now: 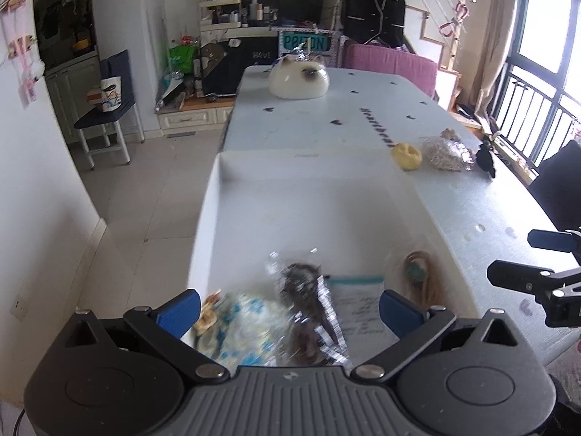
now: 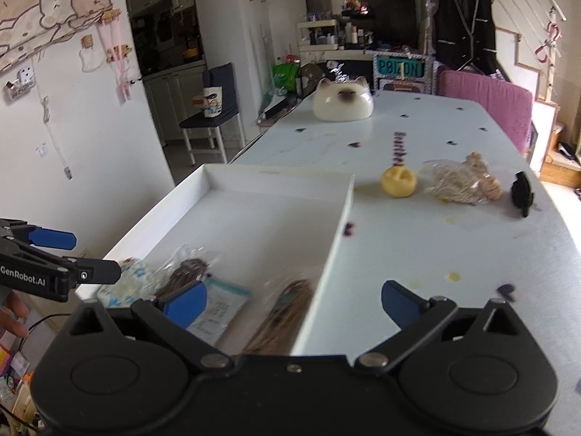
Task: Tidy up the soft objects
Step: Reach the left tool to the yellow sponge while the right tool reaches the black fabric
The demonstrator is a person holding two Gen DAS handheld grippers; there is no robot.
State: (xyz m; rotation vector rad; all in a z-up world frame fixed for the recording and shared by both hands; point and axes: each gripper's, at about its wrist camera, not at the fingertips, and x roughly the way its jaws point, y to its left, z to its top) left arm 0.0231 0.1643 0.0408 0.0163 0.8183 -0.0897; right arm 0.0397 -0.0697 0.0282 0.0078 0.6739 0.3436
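Observation:
A white tray (image 1: 214,196) lies on the pale table. At its near end are a blue-and-white soft pack (image 1: 247,330), a dark brown item in a clear bag (image 1: 308,312) with a label card (image 1: 359,305), and a tan coiled item in a bag (image 1: 421,279). My left gripper (image 1: 288,312) hovers open over them, holding nothing. My right gripper (image 2: 292,305) is open and empty above the tray's right rim (image 2: 345,225). On the table beyond are a yellow soft ball (image 2: 398,181), a clear bag of beige stuff (image 2: 457,181) and a small black object (image 2: 521,192).
A white cat-shaped object (image 2: 343,103) sits at the table's far end. A pink chair (image 2: 486,105) stands behind the table, and a dark stool (image 1: 109,116) is on the floor to the left. A hand (image 2: 12,312) shows at the lower left.

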